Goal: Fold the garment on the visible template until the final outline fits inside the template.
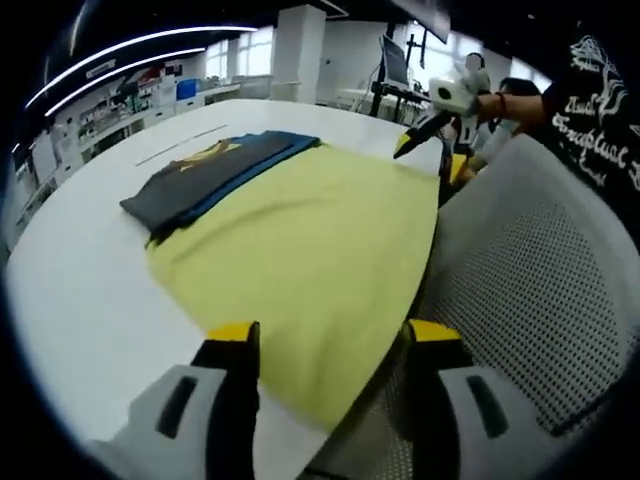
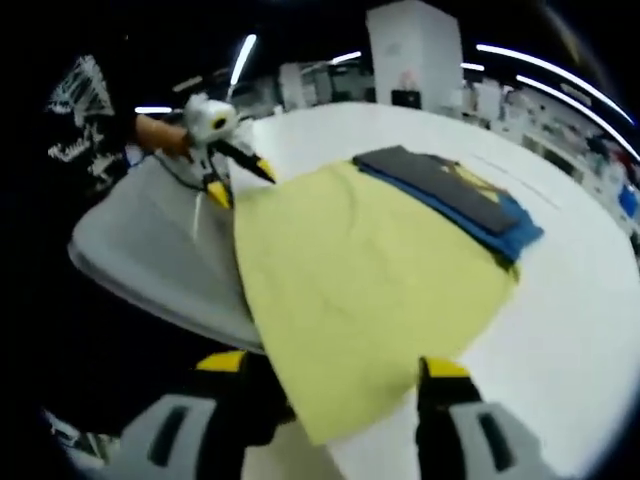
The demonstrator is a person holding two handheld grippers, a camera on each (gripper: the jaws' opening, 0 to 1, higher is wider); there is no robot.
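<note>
- Nearest in the left gripper view, the left gripper stands with jaws wide apart, empty, straddling the near hem of the yellow garment, which hangs slightly over the edge of the white table.
- In the right gripper view, the right gripper is likewise spread wide and holds nothing, poised over the opposite corner of the same hem.
- The yellow garment lies flat and mostly smooth across the table edge, next to a grey mesh chair.
- Judged by its drape, it is light, thin, soft cloth: it will sag and crease when lifted, so pinching both hem corners together looks the safest hold.
- Beyond it lies a stack of folded dark clothes, grey over blue, touching the yellow garment's far edge.
- No template outline can be made out on the table.
- Farther off are lab benches and ceiling lights, blurred.
</note>
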